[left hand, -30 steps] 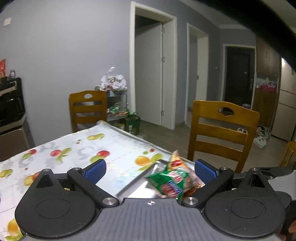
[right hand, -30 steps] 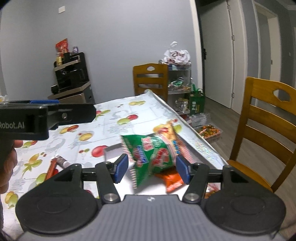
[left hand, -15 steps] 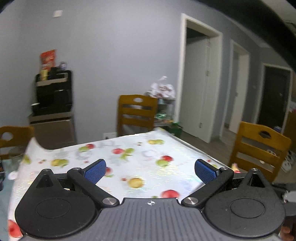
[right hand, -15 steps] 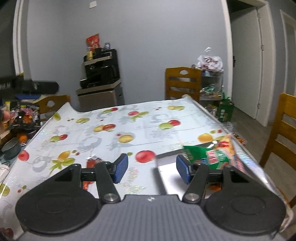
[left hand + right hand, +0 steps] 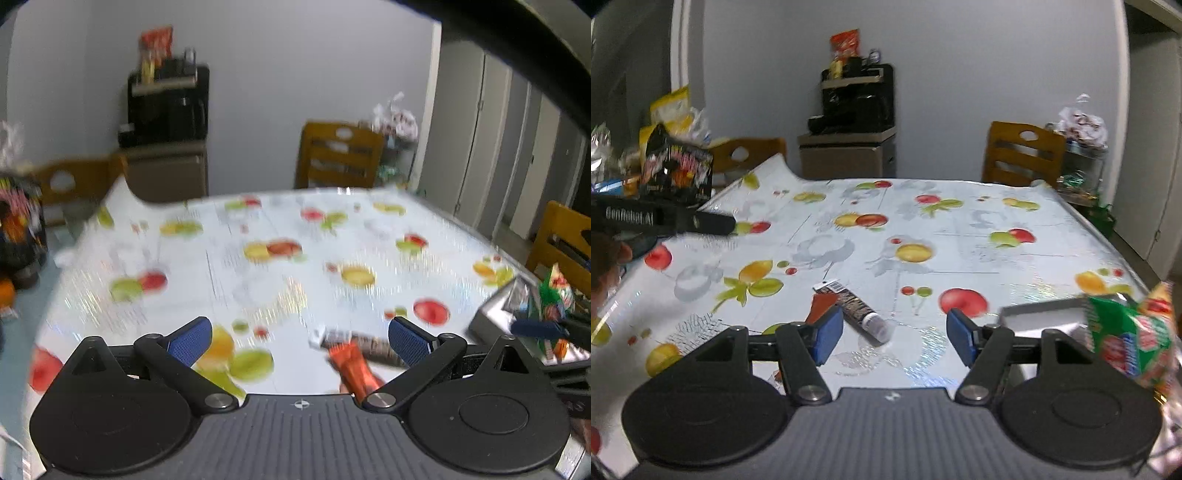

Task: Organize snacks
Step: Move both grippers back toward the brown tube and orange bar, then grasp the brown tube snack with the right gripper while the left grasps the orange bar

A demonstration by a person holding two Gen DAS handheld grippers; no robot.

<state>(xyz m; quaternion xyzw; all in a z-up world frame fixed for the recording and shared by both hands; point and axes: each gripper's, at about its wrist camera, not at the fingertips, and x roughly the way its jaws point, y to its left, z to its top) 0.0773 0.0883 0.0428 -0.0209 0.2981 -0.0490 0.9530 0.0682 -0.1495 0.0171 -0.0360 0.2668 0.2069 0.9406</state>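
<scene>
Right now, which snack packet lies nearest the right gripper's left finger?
The orange packet, partly behind that finger; the dark barcoded packet lies just beyond, the green bag far right.

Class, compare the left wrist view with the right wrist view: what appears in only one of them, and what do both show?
Only the left wrist view shows the right gripper's blue fingers from the side, beside the tray, and the doors along the right wall.

Only the right wrist view shows the black snack bag and the yellow bags at the far left.

Both show the fruit-print tablecloth, the orange snack bar, the dark snack stick, the tray, the green snack bag and the black cabinet. Both grippers are open and empty.
</scene>
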